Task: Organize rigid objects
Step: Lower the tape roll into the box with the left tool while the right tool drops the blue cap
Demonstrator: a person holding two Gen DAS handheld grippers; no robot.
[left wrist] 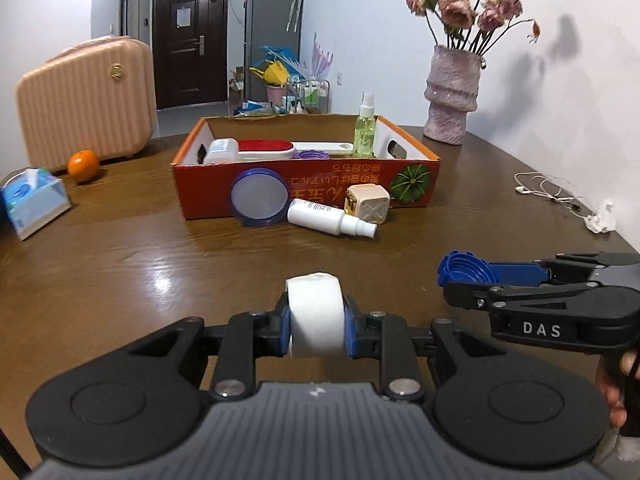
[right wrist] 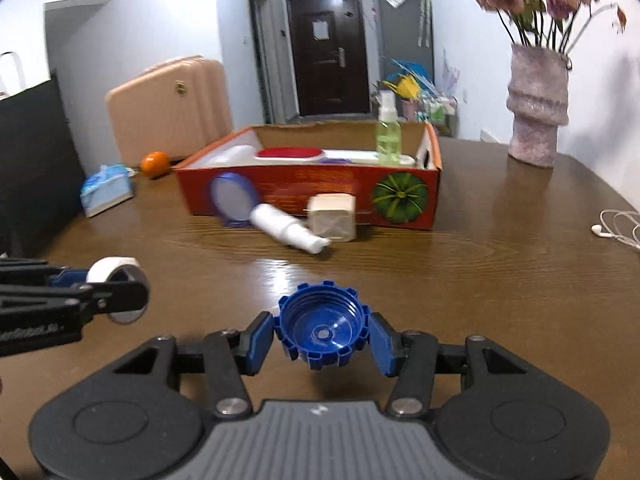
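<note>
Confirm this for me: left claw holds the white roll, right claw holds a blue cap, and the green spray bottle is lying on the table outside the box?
Not quite. The right wrist view shows the green spray bottle standing upright inside the box. The left claw does hold the white roll, the right claw the blue cap.

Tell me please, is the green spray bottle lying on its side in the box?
No, the green spray bottle stands upright inside the box.

Two low wrist views, both facing the box (left wrist: pixel 306 188).
</note>
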